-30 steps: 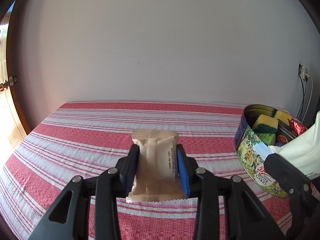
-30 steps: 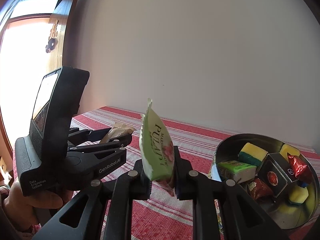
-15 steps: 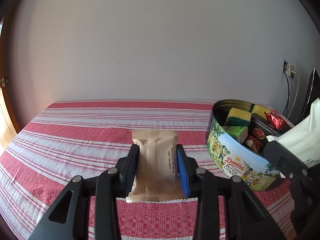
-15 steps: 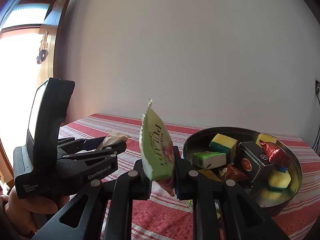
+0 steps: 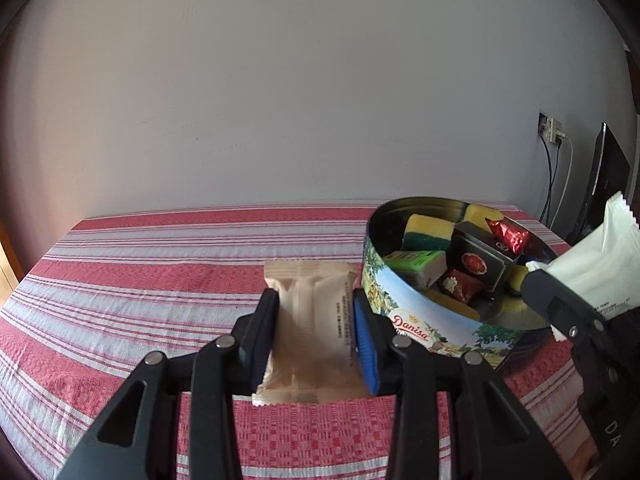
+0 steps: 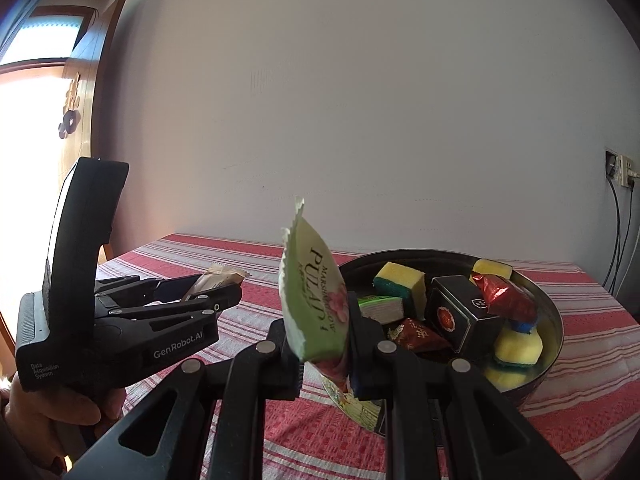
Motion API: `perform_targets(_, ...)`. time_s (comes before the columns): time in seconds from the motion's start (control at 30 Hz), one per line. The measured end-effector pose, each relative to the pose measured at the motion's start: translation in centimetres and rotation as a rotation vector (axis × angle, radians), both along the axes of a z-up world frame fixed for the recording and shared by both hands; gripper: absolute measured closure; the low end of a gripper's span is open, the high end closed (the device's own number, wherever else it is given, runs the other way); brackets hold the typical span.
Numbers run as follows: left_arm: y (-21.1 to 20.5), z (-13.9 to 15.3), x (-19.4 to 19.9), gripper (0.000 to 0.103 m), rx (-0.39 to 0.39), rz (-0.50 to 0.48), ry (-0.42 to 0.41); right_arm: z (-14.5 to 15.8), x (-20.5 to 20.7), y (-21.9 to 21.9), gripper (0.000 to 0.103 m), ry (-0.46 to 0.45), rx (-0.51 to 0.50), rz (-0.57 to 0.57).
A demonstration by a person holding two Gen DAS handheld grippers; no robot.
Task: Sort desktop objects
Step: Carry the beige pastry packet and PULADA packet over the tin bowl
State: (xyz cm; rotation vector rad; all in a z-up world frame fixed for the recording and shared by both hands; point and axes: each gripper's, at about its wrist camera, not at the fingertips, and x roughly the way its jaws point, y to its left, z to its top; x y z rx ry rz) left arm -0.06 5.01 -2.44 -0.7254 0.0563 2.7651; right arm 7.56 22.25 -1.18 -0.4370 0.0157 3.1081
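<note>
My left gripper [image 5: 316,336] is shut on a beige snack packet [image 5: 312,320], held above the striped tablecloth just left of the round Danisa cookie tin [image 5: 404,320]. My right gripper [image 6: 322,350] is shut on a green marshmallow packet [image 6: 316,300], held upright in front of the tin [image 6: 556,332]; that packet shows white in the left wrist view [image 5: 592,272]. The tin holds yellow-green sponges [image 6: 400,282], a black box [image 6: 460,312], red foil sweets [image 6: 504,296] and a green wrapped piece [image 6: 380,308]. The left gripper shows at left in the right wrist view [image 6: 224,292].
The red-and-white striped tablecloth [image 5: 160,288] covers the table up to a plain wall. A wall socket with cables [image 6: 620,176] is at the far right. A wooden door and bright window [image 6: 36,80] are at the left. A dark screen [image 5: 608,176] stands right of the tin.
Both grippers have swung right, toward the tin. The tin now sits closer and more central in both views. Both packets stay gripped.
</note>
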Motion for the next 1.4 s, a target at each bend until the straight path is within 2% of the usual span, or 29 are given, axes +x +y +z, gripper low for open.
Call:
perform_targets(0.83,8.4,0.9,2.1,0.066,-0.001,-0.191,-0.015,0.8,4.1,8.9,0.084,0.009,0.026,-0.22)
perform_targets(1.4,13.1,1.4,2.0,0.066,-0.018,-0.24,-0.024,1.4,4.4,12.6,0.084,0.014,-0.017,-0.268)
